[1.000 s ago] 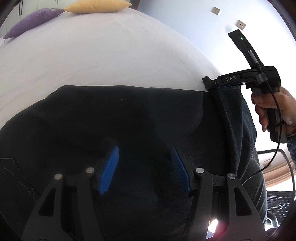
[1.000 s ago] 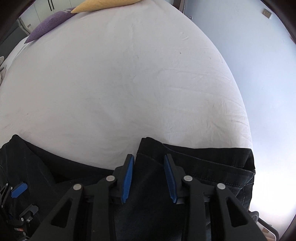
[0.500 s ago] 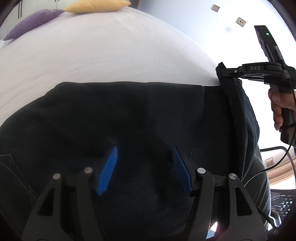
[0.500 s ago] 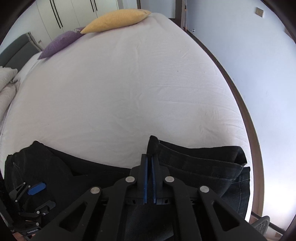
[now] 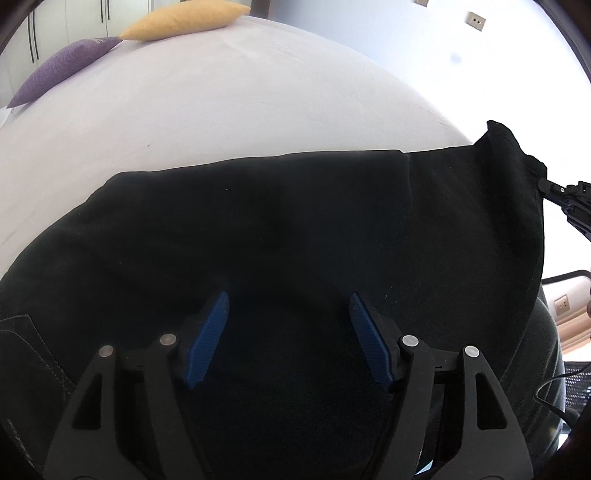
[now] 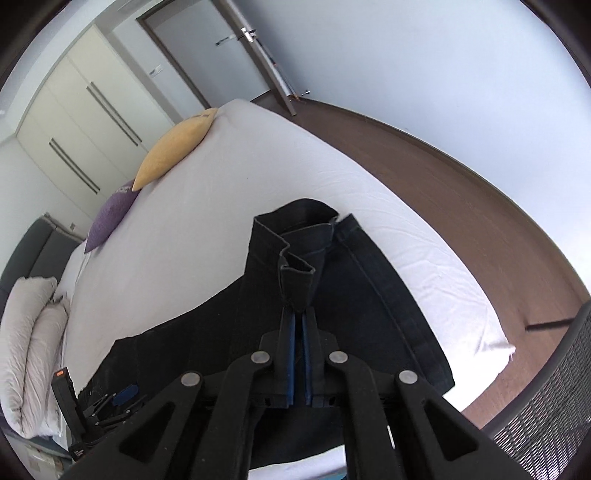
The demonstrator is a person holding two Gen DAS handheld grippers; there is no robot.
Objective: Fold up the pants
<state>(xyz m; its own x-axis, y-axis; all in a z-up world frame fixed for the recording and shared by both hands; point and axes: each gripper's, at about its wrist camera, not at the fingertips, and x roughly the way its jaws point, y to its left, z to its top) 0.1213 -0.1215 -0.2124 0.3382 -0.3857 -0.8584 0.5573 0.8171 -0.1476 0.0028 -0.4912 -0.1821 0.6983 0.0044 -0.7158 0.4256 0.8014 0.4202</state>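
Two wrist views show dark pants spread on a bed with a white sheet.

Left wrist view: the left gripper [image 5: 289, 338] hangs over the pants [image 5: 280, 229], its blue pads [image 5: 207, 339] set wide apart with only flat cloth below them; the jaws have just been opening wider, and nothing is pinched between them. The pants fill the near half of the picture, dark and smooth, with a stitched seam at the near left edge. At the far right a corner of the cloth is lifted into a peak, and part of the right gripper [image 5: 565, 195] shows just beside that raised edge. The white bed [image 5: 221, 103] stretches away beyond, with a purple cushion [image 5: 62, 70] and a yellow cushion [image 5: 184, 18] at its far left end.

Right wrist view: the right gripper [image 6: 297, 325] is clamped together on a folded hem of the pants [image 6: 332, 288], holding it up above the sheet. The pants lie across the near part of the bed [image 6: 258, 166], running from near left to the right edge. The left gripper [image 6: 110, 402] shows at the near left, over the cloth. The yellow cushion [image 6: 173, 147] and purple cushion [image 6: 110, 218] lie along the far left side, pale pillows [image 6: 29, 343] sit at the left, and brown floor [image 6: 461, 177] lies to the right.
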